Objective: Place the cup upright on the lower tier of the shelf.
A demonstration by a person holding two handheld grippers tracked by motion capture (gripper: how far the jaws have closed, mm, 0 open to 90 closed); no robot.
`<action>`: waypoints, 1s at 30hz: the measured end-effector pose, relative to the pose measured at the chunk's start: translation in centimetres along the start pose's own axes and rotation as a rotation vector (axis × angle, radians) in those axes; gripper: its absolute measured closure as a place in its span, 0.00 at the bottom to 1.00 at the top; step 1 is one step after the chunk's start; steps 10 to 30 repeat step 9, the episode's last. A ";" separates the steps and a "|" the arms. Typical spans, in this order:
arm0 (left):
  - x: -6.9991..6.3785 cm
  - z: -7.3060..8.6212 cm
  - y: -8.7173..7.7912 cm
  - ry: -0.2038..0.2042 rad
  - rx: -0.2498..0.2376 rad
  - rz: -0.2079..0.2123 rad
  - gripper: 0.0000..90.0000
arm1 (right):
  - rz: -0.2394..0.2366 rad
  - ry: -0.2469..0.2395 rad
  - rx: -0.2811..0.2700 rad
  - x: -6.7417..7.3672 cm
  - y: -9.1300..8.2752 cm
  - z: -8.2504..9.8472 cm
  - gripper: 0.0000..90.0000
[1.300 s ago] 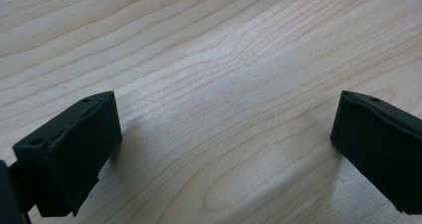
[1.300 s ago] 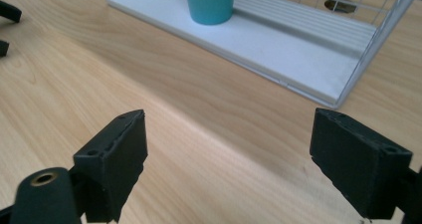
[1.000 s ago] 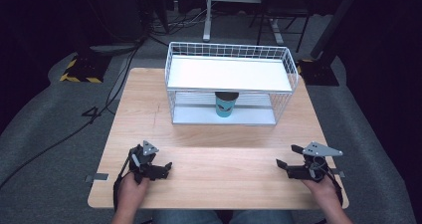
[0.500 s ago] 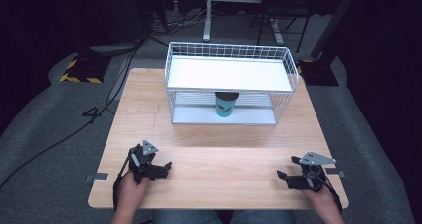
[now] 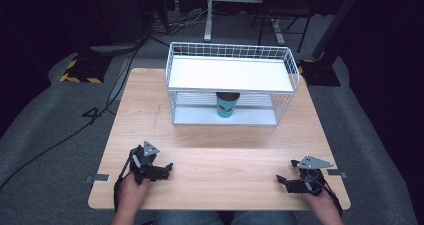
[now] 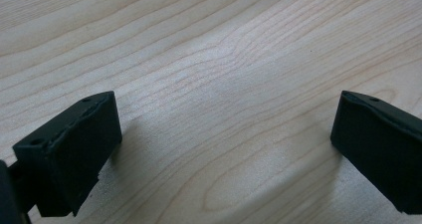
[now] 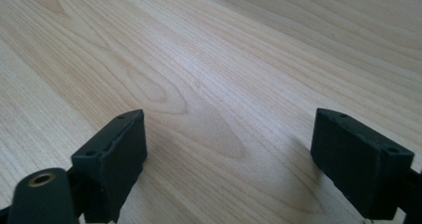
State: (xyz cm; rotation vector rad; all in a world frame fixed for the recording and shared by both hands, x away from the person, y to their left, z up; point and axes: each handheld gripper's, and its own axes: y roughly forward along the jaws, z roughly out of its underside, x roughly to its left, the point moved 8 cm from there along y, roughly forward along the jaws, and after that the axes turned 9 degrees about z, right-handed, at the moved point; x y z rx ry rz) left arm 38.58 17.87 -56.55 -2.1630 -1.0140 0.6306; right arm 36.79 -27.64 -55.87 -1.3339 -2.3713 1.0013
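Note:
A teal cup with a dark rim stands on the lower shelf of a white wire rack at the back of the wooden table. My left gripper rests on the table near its front left, held by a hand, jaws wide apart with bare wood between them. Near the front right corner my right gripper lies low on the table, also open, with nothing between its jaws. Both grippers are far from the cup.
The rack has a white top shelf with a raised wire rim. Bare wood stretches between the rack and the grippers. Cables, a yellow-black striped base and desk legs lie on the grey floor beyond the table.
My right gripper has dropped and drawn back toward the front edge of the table. The left gripper has stayed where it was.

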 end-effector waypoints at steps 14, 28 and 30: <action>0.0 0.0 0.0 0.000 0.000 0.000 0.00 | -0.001 0.003 0.013 0.1 0.2 0.0 0.11; 0.0 0.0 0.0 0.000 0.000 0.000 0.00 | -0.001 0.003 0.013 0.1 0.2 0.0 0.11; 0.0 0.0 0.0 0.000 0.000 0.000 0.00 | -0.001 0.003 0.013 0.1 0.2 0.0 0.11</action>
